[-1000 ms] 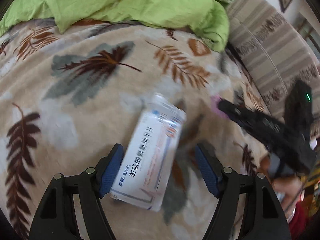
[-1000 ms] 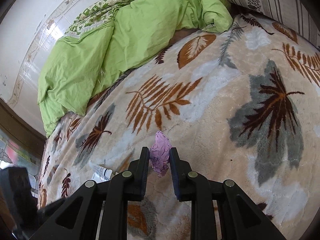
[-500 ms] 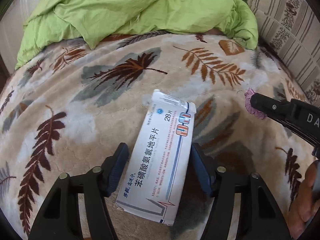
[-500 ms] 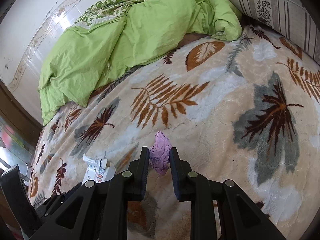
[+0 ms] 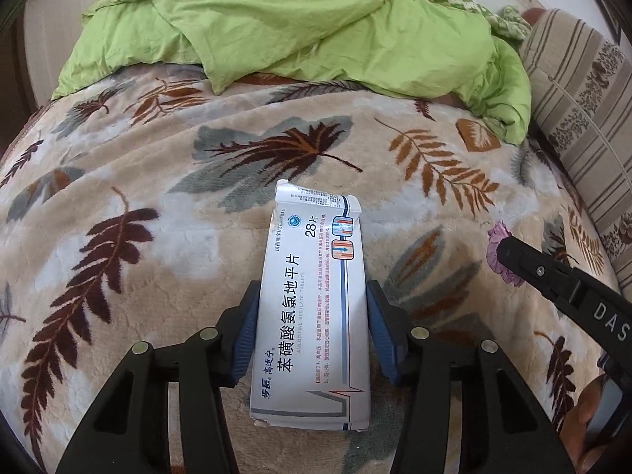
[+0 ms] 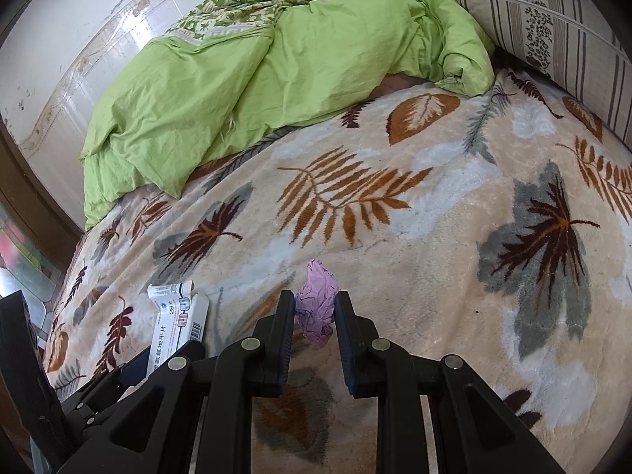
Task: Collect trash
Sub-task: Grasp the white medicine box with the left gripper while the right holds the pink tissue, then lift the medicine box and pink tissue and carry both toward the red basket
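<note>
My left gripper (image 5: 312,330) has its two blue-padded fingers (image 5: 247,335) pressed against the long sides of a flat white cardboard medicine box with blue Chinese print (image 5: 316,312), so it is pinching this box. The box lies lengthwise between the fingers on a beige fleece blanket with brown and grey leaf pattern (image 5: 158,245), and its far flap end points away from me, toward a crumpled lime-green duvet (image 5: 300,23) at the far side of the bed.

My right gripper (image 6: 315,316) pinches a small crumpled piece of pale purple paper (image 6: 316,308) between its black fingers (image 6: 282,324); the paper sticks out above and below the tips. From the right wrist view the white box (image 6: 177,324) is seen to the left, with my left gripper around its near part. From the left wrist view the purple paper (image 5: 499,247) is at the tip of my right gripper, to the right of the box and apart from it. A striped beige pillow (image 6: 561,35) lies at the right edge, beside the duvet (image 6: 276,79).
</note>
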Demonstrator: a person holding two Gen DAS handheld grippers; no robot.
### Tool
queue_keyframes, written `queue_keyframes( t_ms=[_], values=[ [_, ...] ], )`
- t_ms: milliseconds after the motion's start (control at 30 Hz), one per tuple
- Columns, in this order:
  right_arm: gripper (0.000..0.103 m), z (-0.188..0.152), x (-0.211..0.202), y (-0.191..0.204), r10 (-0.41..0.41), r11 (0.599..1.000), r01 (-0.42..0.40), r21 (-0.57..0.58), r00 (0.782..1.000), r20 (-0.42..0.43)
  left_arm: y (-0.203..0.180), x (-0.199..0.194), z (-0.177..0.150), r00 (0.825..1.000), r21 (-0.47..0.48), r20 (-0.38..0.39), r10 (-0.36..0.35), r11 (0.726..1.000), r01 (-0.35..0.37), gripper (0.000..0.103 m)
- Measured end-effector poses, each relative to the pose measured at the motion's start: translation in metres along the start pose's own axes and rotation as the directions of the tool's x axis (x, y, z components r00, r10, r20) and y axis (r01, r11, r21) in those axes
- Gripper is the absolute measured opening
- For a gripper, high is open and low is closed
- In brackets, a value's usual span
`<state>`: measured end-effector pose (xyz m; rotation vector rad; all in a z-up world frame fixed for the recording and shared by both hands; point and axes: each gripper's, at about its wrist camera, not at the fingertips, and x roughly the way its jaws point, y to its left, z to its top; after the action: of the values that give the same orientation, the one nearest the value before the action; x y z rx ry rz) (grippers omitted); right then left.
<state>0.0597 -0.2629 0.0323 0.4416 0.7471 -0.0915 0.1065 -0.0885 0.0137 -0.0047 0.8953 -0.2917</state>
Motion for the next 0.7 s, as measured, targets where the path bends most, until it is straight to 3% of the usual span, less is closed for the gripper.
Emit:
queue_keyframes(
  t_ms=[267,700],
  values=[
    [0.022,-0.001,-0.009,0.009,-0.005,1.0,0.005,-0.024,1.0,0.015,0.007,-0.02,0.0,0.998,-0.021,0.051,0.044,0.999,-0.043,0.05],
    [0.022,0.001,-0.037,0.019,-0.008,0.999,0.011,-0.053,0.998,0.061,0.004,-0.071,0.001,0.98,0.016,0.167,0.109,0.993,-0.113,0.05]
  ],
)
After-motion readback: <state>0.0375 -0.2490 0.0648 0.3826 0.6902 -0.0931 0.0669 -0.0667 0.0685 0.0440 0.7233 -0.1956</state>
